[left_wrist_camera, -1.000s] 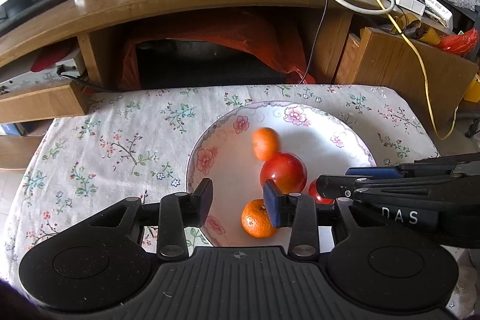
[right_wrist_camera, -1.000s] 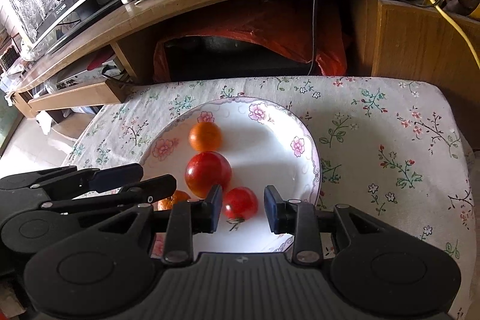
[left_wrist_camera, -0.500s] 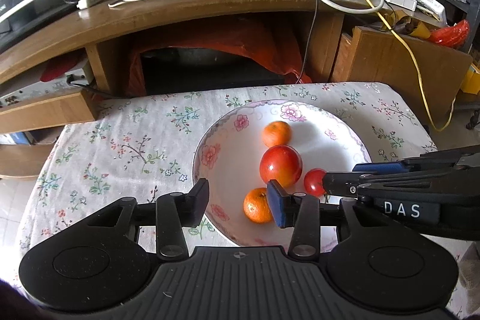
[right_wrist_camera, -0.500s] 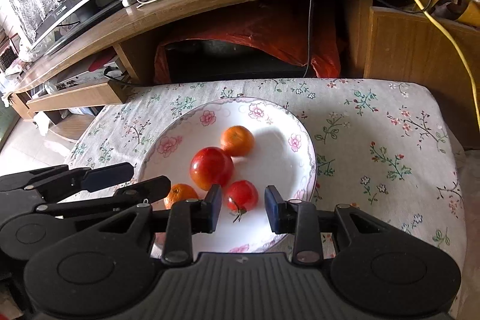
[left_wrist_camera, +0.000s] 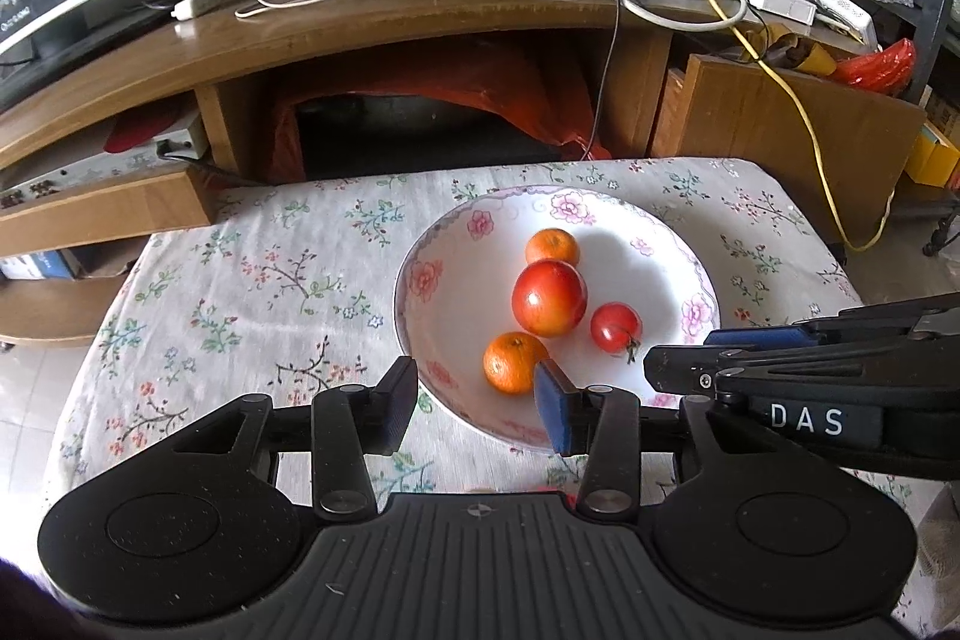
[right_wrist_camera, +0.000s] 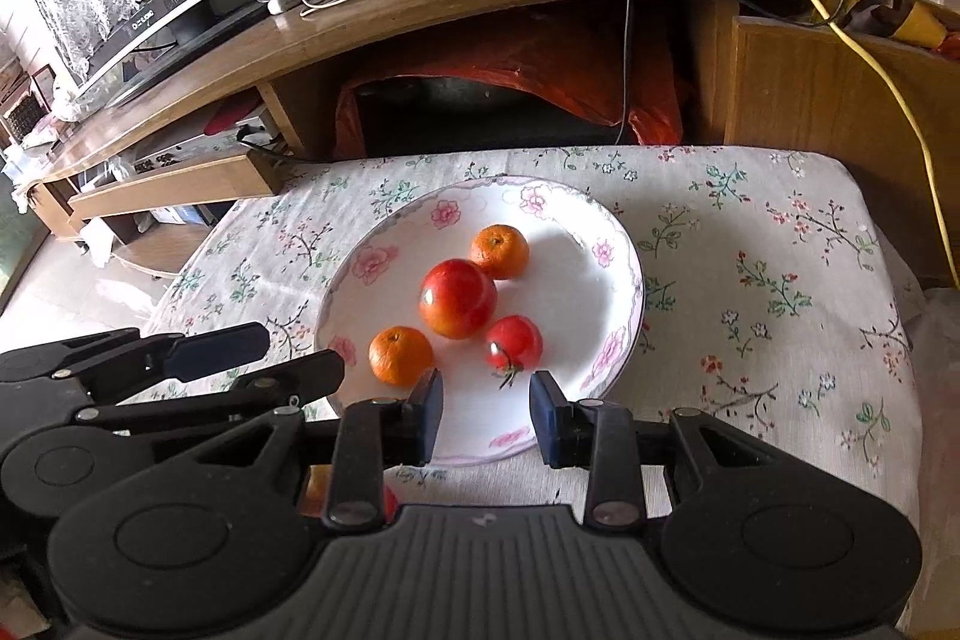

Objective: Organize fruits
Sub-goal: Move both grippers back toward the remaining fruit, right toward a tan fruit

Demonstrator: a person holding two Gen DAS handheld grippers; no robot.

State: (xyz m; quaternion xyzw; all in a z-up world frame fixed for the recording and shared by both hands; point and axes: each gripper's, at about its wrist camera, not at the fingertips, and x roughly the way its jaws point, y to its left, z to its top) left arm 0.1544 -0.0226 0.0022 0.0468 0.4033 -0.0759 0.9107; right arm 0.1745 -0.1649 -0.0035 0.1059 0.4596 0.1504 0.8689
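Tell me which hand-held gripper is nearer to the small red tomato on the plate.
Right. The right hand-held gripper sits open just short of the small red tomato, lined up with it; the left hand-held gripper is open farther left, by the near orange.

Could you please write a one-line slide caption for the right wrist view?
Open right gripper poised before a floral plate holding two oranges, an apple and a tomato.

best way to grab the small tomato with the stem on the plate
Grip the small tomato across its round middle with the right hand-held gripper, coming from the near rim of the plate. Its open jaws already frame it; the big red fruit crowds the far left, and the stem points nearward, clear of the pads.
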